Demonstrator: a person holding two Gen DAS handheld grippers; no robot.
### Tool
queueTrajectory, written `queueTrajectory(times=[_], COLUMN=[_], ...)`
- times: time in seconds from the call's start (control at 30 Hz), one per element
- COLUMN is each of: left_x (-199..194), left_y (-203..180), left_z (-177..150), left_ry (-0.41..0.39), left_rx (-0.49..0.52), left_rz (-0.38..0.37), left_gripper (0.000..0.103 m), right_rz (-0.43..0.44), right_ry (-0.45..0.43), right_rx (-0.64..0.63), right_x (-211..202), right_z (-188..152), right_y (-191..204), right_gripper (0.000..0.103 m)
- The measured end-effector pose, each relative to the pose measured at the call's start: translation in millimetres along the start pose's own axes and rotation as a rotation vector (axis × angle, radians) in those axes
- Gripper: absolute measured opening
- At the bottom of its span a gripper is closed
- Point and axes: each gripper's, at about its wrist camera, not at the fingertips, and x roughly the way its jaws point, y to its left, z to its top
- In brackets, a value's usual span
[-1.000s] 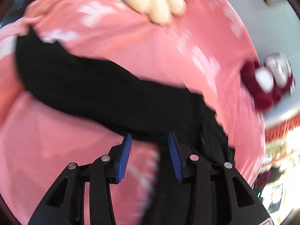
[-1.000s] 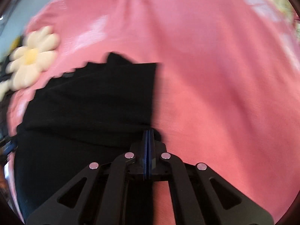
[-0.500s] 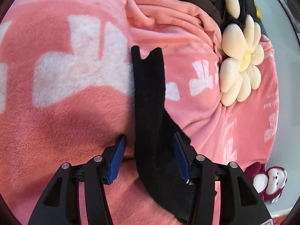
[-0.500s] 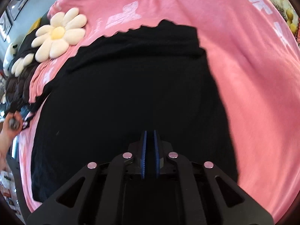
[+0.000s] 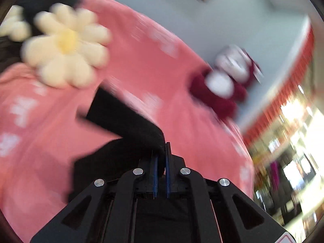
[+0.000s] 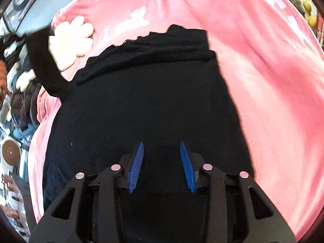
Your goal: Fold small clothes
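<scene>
L gripper (image 5: 161, 163): jaws just closed, now pinched on a strip of the black garment (image 5: 129, 133), cloth bunched between the blue pads. R gripper (image 6: 162, 162): jaws just been opening, now part open w/ pads clear of the fabric, hovering over the garment body. Garment lies spread on the pink blanket (image 6: 263, 81), far edge folded into a band. Further out: daisy cushion (image 5: 64, 46) top left, maroon/white plush (image 5: 224, 85) at blanket edge. L view heavily blurred.

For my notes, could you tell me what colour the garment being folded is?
Plain black garment, clearest in the right wrist view.
</scene>
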Motion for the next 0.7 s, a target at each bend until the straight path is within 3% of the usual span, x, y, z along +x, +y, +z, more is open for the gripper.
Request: queueTrajectory(times=[0.03, 0.07, 0.1, 0.2, 0.3, 0.43, 0.57, 0.7], left_x=[17.2, 41.6, 63.0, 94.0, 94.4, 65.6, 31.7, 1.6], left_y=[-15.1, -32.4, -44.7, -57.3, -40.0, -6.0, 17.6, 35.7], left_z=[-10.8, -31.3, -53.6, -113.8, -150.8, -171.2, -191.5, -201.7], left_ry=[0.050, 0.128, 0.191, 0.303, 0.359, 0.347, 0.345, 0.349], left_rx=[0.026, 0.054, 0.081, 0.115, 0.047, -0.022, -0.035, -0.040], left_rz=[-0.010, -0.012, 0.023, 0.084, 0.114, 0.147, 0.190, 0.208], left_gripper=[0.017, 0.048, 0.067, 0.067, 0.067, 0.067, 0.067, 0.067], right_rz=[-0.005, -0.013, -0.015, -0.023, -0.013, 0.042, 0.067, 0.027], right_ry=[0.001, -0.002, -0.001, -0.011, -0.030, -0.052, -0.015, 0.047], right_rx=[-0.001, 0.001, 0.004, 0.010, -0.010, -0.037, -0.057, -0.014], right_x=[-1.7, -3.8, -5.1, -9.7, -11.2, 7.2, 55.3, 105.1], right_z=[0.6, 2.0, 3.0, 15.2, 44.6, 105.2, 161.0, 181.4], right_y=[-5.1, -11.7, -16.6, -34.9, -44.7, -35.8, -10.6, 2.0], right_gripper=[0.036, 0.037, 0.037, 0.037, 0.037, 0.048, 0.049, 0.049])
